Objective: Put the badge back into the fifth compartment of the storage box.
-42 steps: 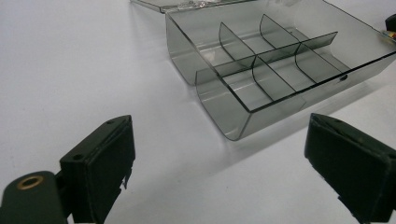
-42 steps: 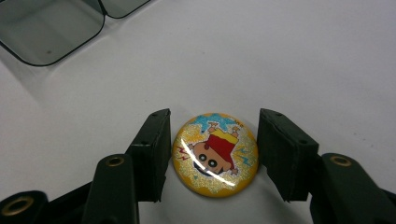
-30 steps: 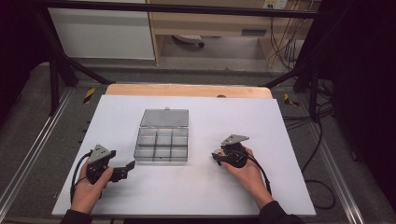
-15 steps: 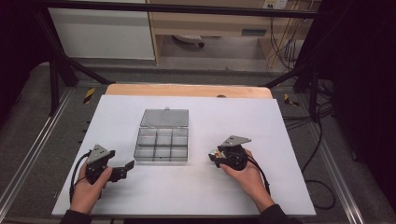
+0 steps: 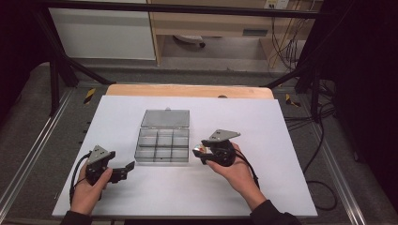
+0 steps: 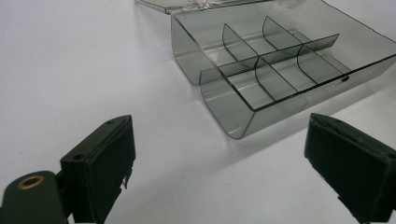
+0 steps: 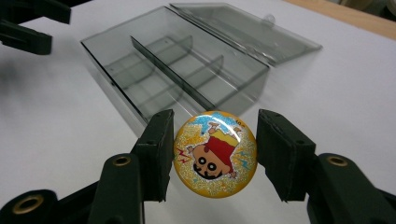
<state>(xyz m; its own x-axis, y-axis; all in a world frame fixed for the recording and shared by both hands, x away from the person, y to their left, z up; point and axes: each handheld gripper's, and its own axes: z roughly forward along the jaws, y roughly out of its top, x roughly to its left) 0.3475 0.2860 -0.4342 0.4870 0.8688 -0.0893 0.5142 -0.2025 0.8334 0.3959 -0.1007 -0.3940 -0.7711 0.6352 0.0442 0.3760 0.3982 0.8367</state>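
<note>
A clear grey compartment box (image 5: 162, 145) lies open mid-table, its lid (image 5: 165, 118) folded flat behind it. My right gripper (image 5: 199, 153) hovers just off the box's right side, shut on a round yellow cartoon badge (image 7: 215, 154), which its pads (image 7: 161, 149) hold by the edges. In the right gripper view the box (image 7: 177, 65) lies just beyond the badge, and its compartments look bare. My left gripper (image 5: 123, 170) rests low at the front left with the jaws wide open and nothing between them (image 6: 224, 154). The box's near corner (image 6: 243, 116) lies ahead of it.
The white table sheet (image 5: 281, 140) ends at a wooden strip (image 5: 187, 90) along the far edge. Metal frame rails (image 5: 33, 154) run down both sides. Cables (image 5: 319, 140) hang off the right. The left gripper (image 7: 28, 23) shows at the right gripper view's top left.
My right gripper has risen and moved left toward the box, carrying the badge. The left gripper has kept still.
</note>
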